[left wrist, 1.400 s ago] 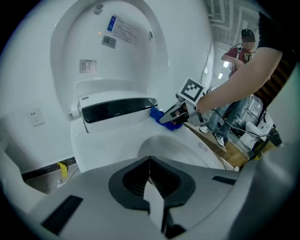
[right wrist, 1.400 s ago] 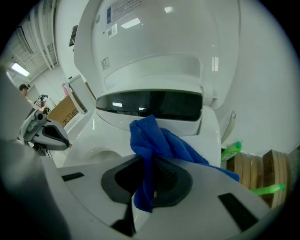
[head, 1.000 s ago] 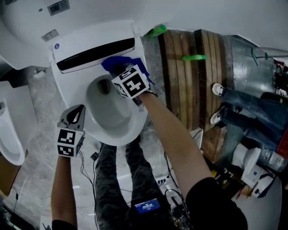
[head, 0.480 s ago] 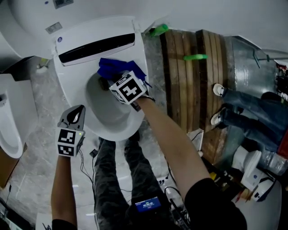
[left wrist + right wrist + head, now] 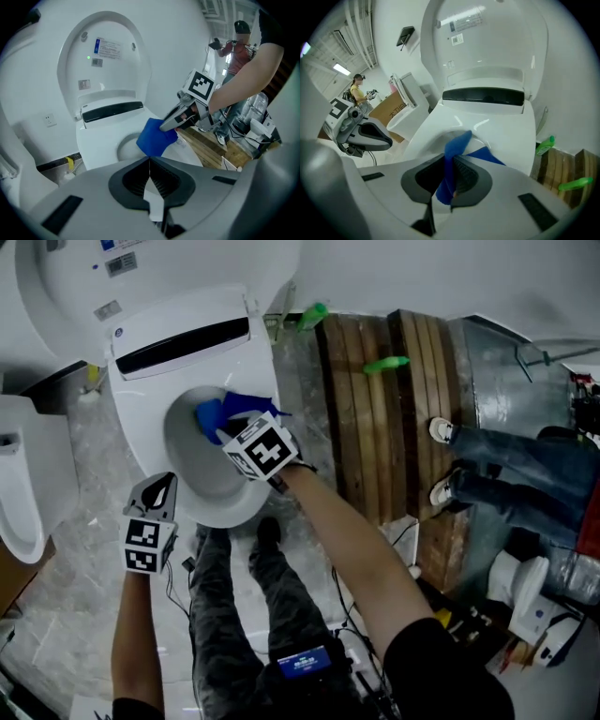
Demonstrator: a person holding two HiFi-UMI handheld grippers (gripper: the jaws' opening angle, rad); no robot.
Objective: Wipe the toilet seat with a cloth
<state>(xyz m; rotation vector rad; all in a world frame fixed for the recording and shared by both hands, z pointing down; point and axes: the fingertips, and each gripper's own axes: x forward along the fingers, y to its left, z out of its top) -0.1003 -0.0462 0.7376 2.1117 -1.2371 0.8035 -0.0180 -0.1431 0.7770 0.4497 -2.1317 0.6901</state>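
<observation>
Right gripper [image 5: 232,430]: fingers [image 5: 467,177] clamped on a crumpled blue cloth [image 5: 228,412], which dangles by the white oval toilet seat [image 5: 217,515] near its 1 o'clock, over the bowl [image 5: 195,463]. The left gripper view shows the cloth hanging free, seemingly clear of the plastic; contact not confirmed.

Left gripper [image 5: 161,484]: fingers [image 5: 165,182] pressed together, nothing between them, parked just off the seat's 8 o'clock edge.

Judged step: mid-wipe, between strokes, cloth raised.

Next move calls for lowering the cloth flat onto the ring and dragging it round toward 6 o'clock, keeping it out of the bowl.
</observation>
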